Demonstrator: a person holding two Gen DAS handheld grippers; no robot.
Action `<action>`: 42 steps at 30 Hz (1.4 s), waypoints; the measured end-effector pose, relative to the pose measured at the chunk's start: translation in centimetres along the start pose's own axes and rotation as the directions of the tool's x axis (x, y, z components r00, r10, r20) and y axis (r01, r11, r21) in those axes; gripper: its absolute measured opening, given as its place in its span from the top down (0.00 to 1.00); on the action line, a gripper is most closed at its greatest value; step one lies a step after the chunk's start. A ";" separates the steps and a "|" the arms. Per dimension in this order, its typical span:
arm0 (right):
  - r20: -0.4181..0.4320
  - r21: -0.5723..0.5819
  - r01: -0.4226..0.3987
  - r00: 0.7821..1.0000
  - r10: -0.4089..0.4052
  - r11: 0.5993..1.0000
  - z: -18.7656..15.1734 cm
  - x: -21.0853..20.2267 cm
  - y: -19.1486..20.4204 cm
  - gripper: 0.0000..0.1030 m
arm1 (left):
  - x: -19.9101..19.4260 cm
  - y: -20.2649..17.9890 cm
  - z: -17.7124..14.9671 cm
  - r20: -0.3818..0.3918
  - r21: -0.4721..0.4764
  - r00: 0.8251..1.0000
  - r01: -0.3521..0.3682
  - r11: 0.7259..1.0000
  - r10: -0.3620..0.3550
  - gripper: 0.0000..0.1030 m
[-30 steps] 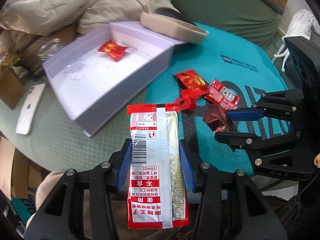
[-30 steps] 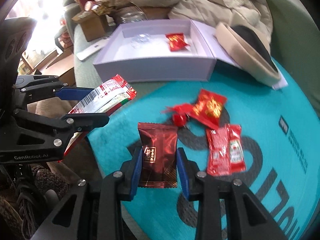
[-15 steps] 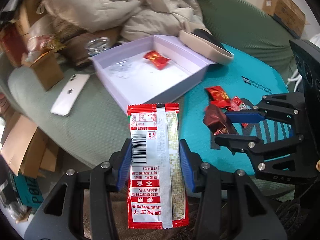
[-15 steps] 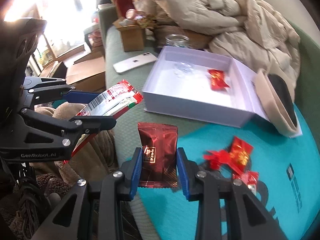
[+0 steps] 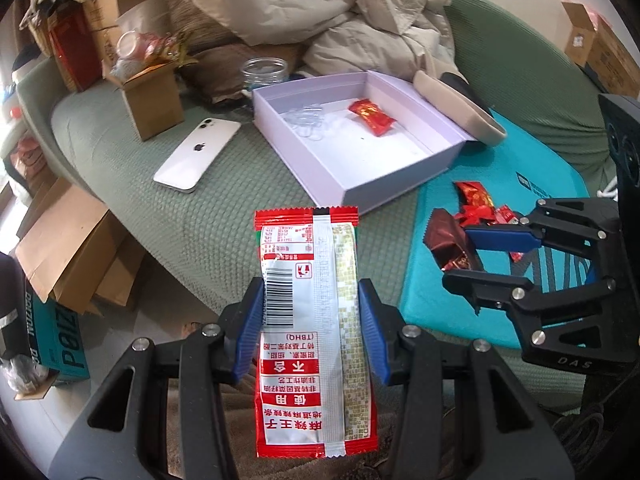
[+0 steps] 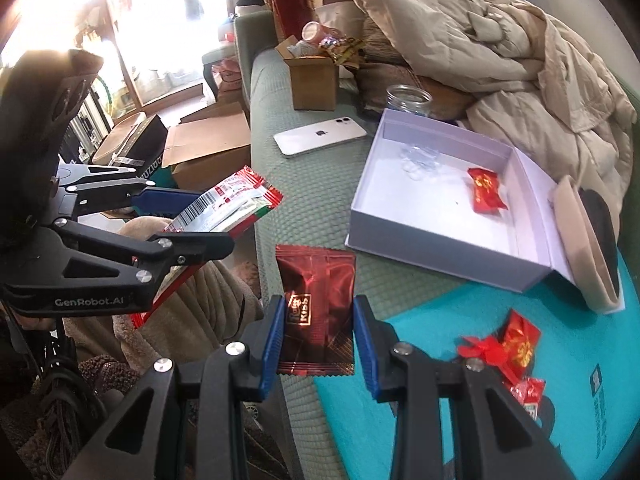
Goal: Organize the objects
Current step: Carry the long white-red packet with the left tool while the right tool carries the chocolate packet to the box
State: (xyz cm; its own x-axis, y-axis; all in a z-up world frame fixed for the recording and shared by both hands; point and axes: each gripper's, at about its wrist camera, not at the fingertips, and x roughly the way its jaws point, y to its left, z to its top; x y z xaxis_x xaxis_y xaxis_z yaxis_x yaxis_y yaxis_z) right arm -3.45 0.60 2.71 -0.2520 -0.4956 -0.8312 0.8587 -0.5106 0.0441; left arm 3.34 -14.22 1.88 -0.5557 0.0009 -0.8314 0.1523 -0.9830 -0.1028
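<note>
Gripping a long red and silver snack packet [image 5: 316, 320] between the blue pads of my left claw [image 5: 312, 320], I hold it upright with its printed back toward the camera, out past the front edge of the green sofa [image 5: 208, 216]. My right claw [image 6: 318, 336] is clamped on a dark red candy packet [image 6: 316, 304], which hangs over the sofa's front edge, just left of the teal cloth [image 6: 440, 392]. In the right view my left claw [image 6: 208, 220] sits off to the left, its packet [image 6: 228, 204] poking out at a slant

On the sofa seat lies an open pale purple box [image 5: 400, 176], its near corner close to the teal cloth's edge. Inside it rests one red candy [image 5: 372, 116] toward the far side, with some clear plastic [image 5: 308, 124] at the far left corner. More red sweets [image 6: 516, 344] and a red bow [image 6: 480, 350] lie bunched on the teal cloth near its right edge. A white phone [image 5: 196, 156] lies face down left of the box, beside a small cardboard box [image 5: 154, 100]. A beige jacket [image 5: 320, 12] is heaped along the back
</note>
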 end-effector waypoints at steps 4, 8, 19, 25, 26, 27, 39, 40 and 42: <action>0.004 0.001 -0.003 1.000 0.003 1.000 0.9 0.4 -0.2 0.67 | 0.2 0.7 0.8 -0.002 -0.009 1.000 -0.007 1.000 0.007 0.57; 0.012 0.010 -0.003 1.000 0.002 1.000 2.1 0.7 -0.8 0.67 | 0.5 1.4 1.9 0.001 -0.006 1.000 -0.009 1.000 0.009 0.57; 0.027 0.025 0.048 0.998 -0.049 0.999 5.5 1.7 -3.2 0.67 | 3.3 2.4 6.5 -0.020 0.038 0.999 0.029 0.999 -0.029 0.57; 0.006 0.043 0.069 0.998 -0.069 0.997 6.5 2.7 -4.7 0.67 | 5.3 2.3 8.6 -0.042 0.056 0.998 0.049 0.997 -0.047 0.57; 0.006 0.047 0.071 0.997 -0.071 0.996 6.6 2.8 -4.9 0.67 | 5.6 2.2 8.9 -0.043 0.061 0.998 0.055 0.997 -0.052 0.57; 0.007 0.052 0.073 0.997 -0.073 0.996 6.8 2.9 -5.3 0.67 | 5.9 2.0 9.2 -0.045 0.070 0.997 0.059 0.996 -0.056 0.57; 0.026 0.102 0.091 0.995 -0.095 0.991 8.7 3.6 -9.7 0.67 | 8.6 0.6 13.3 -0.048 0.121 0.996 0.076 0.990 -0.070 0.57; 0.029 0.105 0.093 0.995 -0.097 0.990 8.9 3.7 -10.1 0.67 | 8.8 0.4 13.5 -0.048 0.125 0.997 0.074 0.989 -0.068 0.57; 0.032 0.110 0.096 0.994 -0.100 0.989 9.0 3.8 -10.8 0.67 | 9.4 0.0 14.2 -0.051 0.134 0.996 0.075 0.988 -0.068 0.57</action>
State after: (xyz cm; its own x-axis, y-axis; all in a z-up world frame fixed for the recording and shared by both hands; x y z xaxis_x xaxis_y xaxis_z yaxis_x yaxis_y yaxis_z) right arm -17.73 -2.11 4.10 -0.3508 -0.4639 -0.8135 0.7763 -0.6299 0.0245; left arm -13.49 -16.86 1.81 -0.5220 0.0775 -0.8494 -0.0010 -0.9959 -0.0902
